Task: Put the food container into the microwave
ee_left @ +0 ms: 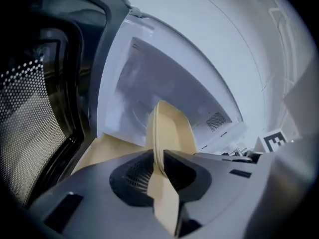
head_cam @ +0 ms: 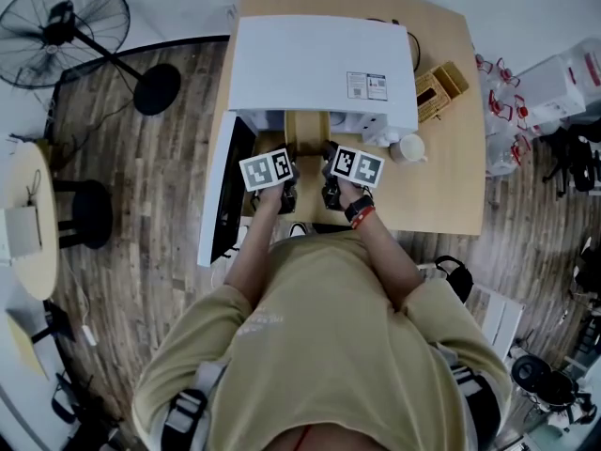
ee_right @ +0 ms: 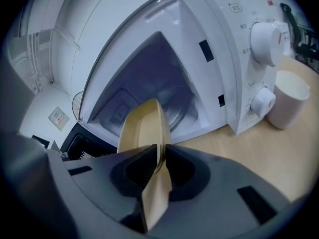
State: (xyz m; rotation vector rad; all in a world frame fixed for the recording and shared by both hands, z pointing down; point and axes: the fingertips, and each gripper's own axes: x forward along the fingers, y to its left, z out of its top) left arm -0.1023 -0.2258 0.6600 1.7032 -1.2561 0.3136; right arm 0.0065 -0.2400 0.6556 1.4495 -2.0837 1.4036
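A beige food container (head_cam: 307,135) is held by its two rims just in front of the open white microwave (head_cam: 319,69). My left gripper (head_cam: 286,184) is shut on its left rim and my right gripper (head_cam: 330,184) is shut on its right rim. In the left gripper view the container (ee_left: 170,128) runs from my jaws (ee_left: 160,159) toward the empty cavity (ee_left: 149,83). The right gripper view shows the same container (ee_right: 141,124) pinched edge-on in my gripper (ee_right: 162,156), with the cavity (ee_right: 159,78) right behind it. The microwave door (head_cam: 221,195) stands swung open to the left.
A white cup (head_cam: 409,148) stands by the microwave's right front corner, next to its two knobs (ee_right: 266,36). A wooden box (head_cam: 439,87) lies on the table (head_cam: 451,177) at the right. The dark door (ee_left: 40,108) is close on my left. A fan (head_cam: 66,26) and a stool (head_cam: 89,212) stand on the floor.
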